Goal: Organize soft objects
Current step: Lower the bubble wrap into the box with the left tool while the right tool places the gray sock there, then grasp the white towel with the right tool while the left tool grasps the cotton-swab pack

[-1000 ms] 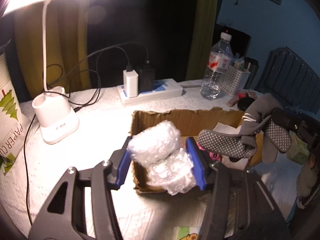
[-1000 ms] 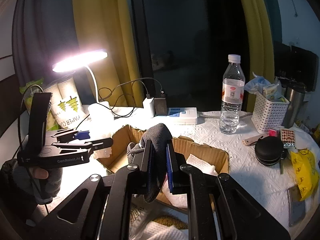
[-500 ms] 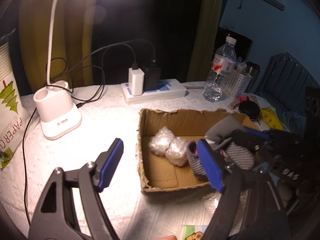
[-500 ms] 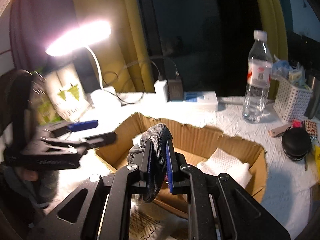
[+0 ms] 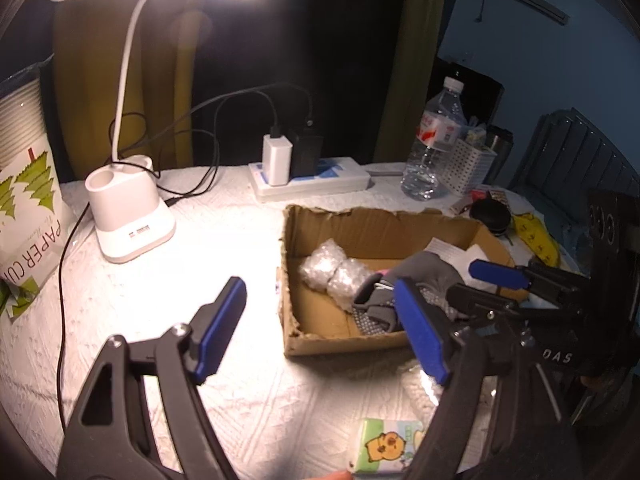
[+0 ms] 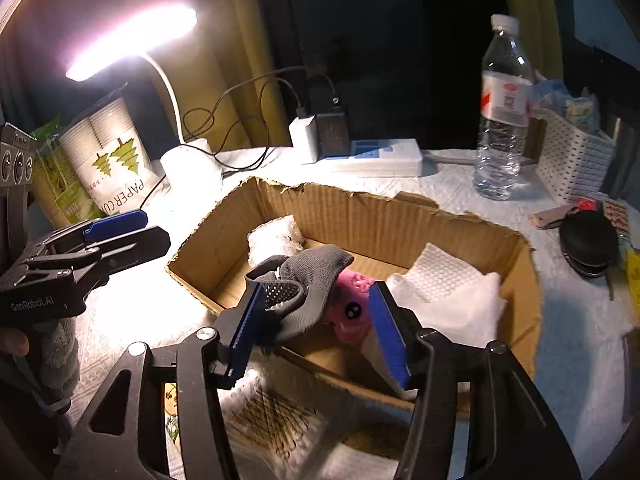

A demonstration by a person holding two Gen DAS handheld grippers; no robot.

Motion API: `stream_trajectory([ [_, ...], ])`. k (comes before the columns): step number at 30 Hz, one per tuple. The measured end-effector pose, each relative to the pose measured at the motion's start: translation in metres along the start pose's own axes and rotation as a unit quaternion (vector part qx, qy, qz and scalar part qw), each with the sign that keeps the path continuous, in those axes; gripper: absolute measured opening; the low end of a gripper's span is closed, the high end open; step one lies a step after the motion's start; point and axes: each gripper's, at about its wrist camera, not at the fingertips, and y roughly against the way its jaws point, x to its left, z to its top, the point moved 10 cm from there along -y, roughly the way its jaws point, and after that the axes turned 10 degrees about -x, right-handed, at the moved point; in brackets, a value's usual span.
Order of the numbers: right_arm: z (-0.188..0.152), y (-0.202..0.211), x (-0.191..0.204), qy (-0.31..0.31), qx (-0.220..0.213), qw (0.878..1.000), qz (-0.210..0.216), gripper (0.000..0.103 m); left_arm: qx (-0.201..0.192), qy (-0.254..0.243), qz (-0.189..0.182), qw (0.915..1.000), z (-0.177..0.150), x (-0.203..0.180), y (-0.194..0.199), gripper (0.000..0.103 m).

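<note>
Glove [image 6: 308, 280], grey with a dotted palm, lies in the box [image 6: 400, 216], draped over a pink toy [image 6: 352, 308] near the front wall. Right gripper [image 6: 316, 320] hangs over it with its jaws opening; the glove sits between the blue pads, brushing the left one or just clear of it, and is not pinched. At ten o'clock from the glove, in the box's back corner, is a bubble-wrap bundle [image 6: 272, 236]; at three o'clock lies white foam sheet [image 6: 444, 280]. Left gripper [image 5: 320, 332] hovers outside the box at its nine o'clock side, jaws spread wide and empty over the white cloth [image 5: 200, 240]. In the left view the glove [image 5: 400, 284] is partly hidden behind that gripper's right pad, with the bundle [image 5: 332, 272] beside it, and the right gripper [image 5: 480, 280] reaches in from three o'clock. Beyond the box at twelve o'clock stands a power strip [image 6: 376, 156] with two chargers; a bottle [image 6: 504, 108] and a white basket [image 6: 572, 160] stand at two o'clock, a black case [image 6: 588, 240] at three. A lamp [image 5: 128, 204] stands at ten o'clock, a paper-cup pack [image 6: 108, 156] at nine. A tissue pack [image 5: 384, 448] lies at six o'clock, near the camera, and a crumpled plastic wrap [image 6: 272, 412] lies against the box's near wall.
</note>
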Motion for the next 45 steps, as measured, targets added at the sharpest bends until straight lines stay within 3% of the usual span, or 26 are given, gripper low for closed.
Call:
stream_trajectory([
  [8,-0.001,0.032,-0.002,-0.004,-0.020,1.000,-0.014,0.057,0.001,-0.011,-0.011,0.9999,-0.008,-0.019,0.013,0.083],
  [22,-0.033,0.076,-0.028,-0.031,-0.027,0.998,-0.042,0.057,0.017,-0.028,-0.023,0.9992,-0.033,-0.049,0.023,0.083],
  [39,-0.087,0.084,-0.044,-0.051,-0.002,0.998,-0.046,0.057,0.045,-0.056,-0.027,0.9970,-0.060,-0.088,0.022,0.083],
  [45,-0.113,0.070,-0.040,-0.037,0.037,0.998,-0.046,0.057,0.053,-0.065,-0.025,0.9962,-0.066,-0.099,0.018,0.083],
])
